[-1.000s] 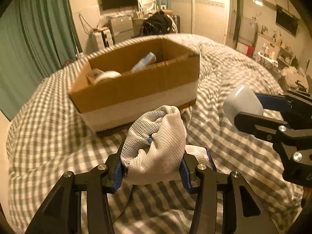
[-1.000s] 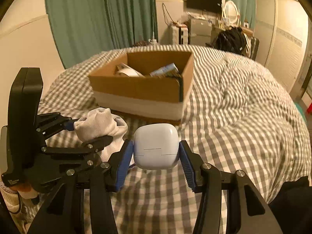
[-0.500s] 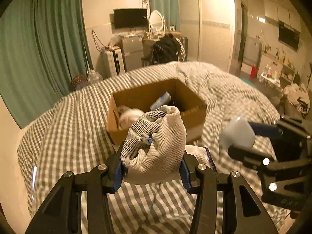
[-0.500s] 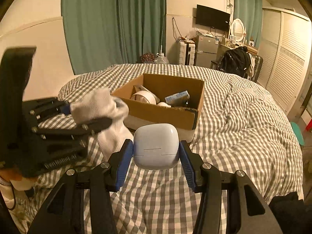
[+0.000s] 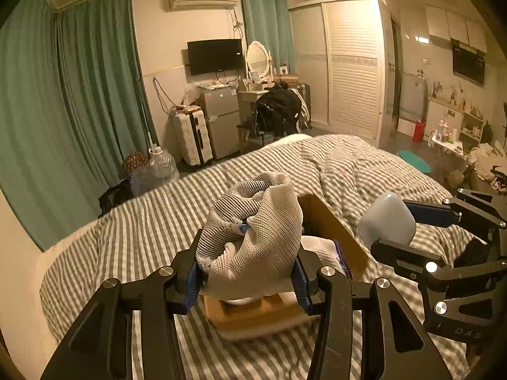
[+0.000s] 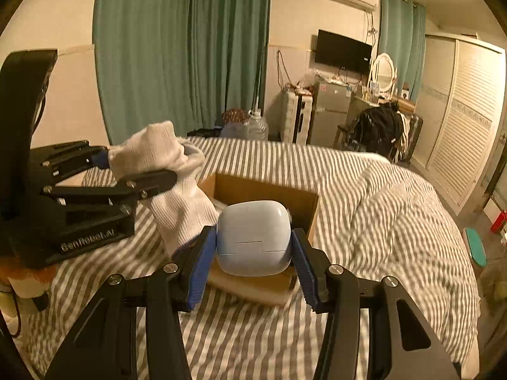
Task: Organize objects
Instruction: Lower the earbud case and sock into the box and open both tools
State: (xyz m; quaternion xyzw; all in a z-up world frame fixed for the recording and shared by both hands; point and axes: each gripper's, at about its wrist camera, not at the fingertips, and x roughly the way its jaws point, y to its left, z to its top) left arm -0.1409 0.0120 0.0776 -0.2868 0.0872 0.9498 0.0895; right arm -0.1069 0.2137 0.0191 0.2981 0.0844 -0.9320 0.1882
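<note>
My left gripper [image 5: 247, 272] is shut on a bunched white sock [image 5: 253, 234], held high above the bed; it also shows at the left of the right wrist view [image 6: 158, 158]. My right gripper [image 6: 253, 253] is shut on a pale blue earbud case [image 6: 253, 237], seen too at the right of the left wrist view [image 5: 388, 221]. An open cardboard box [image 6: 263, 190] sits on the bed below and ahead of both grippers, largely hidden behind the held things. In the left wrist view only its right wall [image 5: 332, 231] and near rim show.
The box rests on a grey-and-white checked duvet [image 6: 380, 221] covering the bed. Green curtains [image 5: 63, 110] hang at the left. A suitcase, small fridge [image 5: 218, 126] and chair with a black bag [image 5: 279, 110] stand beyond the bed's far end. A white wardrobe [image 5: 348, 63] is at the right.
Both grippers have risen and tilted up, still holding the sock and the case. The box now sits lower in both views and is mostly covered by the held objects.
</note>
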